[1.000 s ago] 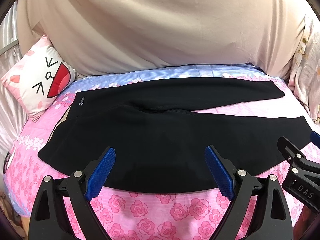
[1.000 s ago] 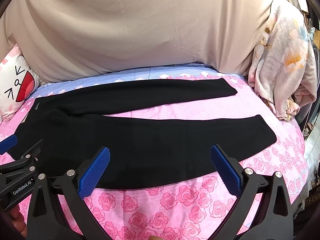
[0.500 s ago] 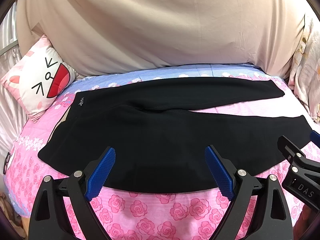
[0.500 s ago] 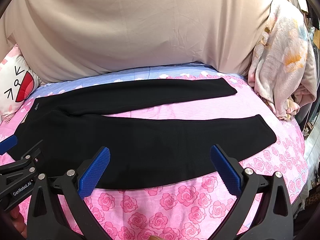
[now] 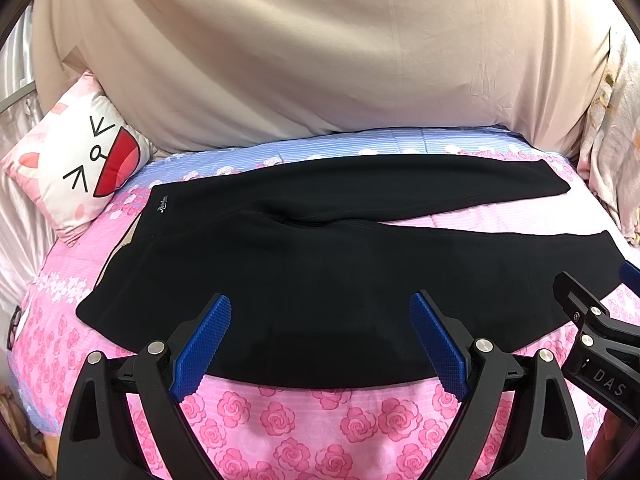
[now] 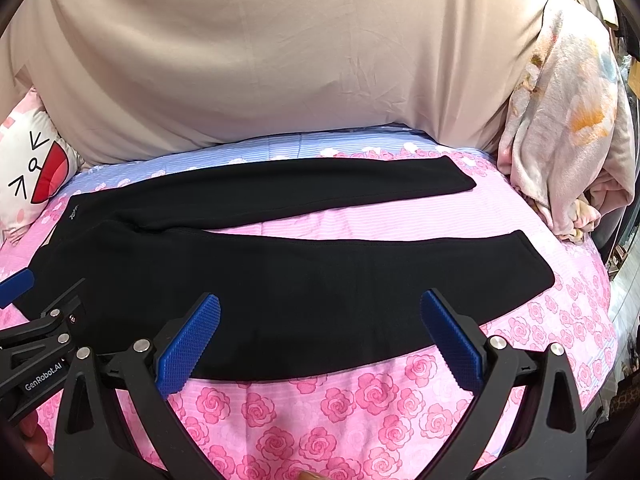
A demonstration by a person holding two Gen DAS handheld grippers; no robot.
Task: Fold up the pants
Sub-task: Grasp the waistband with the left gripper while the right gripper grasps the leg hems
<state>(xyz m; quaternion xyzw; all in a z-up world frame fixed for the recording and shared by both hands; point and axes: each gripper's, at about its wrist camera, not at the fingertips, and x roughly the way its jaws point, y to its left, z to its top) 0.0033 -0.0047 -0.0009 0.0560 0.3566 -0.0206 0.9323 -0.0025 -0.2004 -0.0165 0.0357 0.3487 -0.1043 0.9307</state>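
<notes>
Black pants [image 5: 320,272] lie flat on the pink rose bedspread [image 5: 304,424], waistband at the left, both legs spread apart toward the right; they also show in the right wrist view [image 6: 280,280]. My left gripper [image 5: 320,340] is open and empty, hovering over the near edge of the pants by the seat. My right gripper [image 6: 320,340] is open and empty, over the near leg. Each gripper shows at the edge of the other's view.
A cartoon-face pillow [image 5: 76,168] leans at the back left. A beige sheet [image 5: 320,52] hangs behind the bed. A floral blanket [image 6: 568,128] is heaped at the right. The bed's right edge [image 6: 600,312] drops off beyond the leg cuffs.
</notes>
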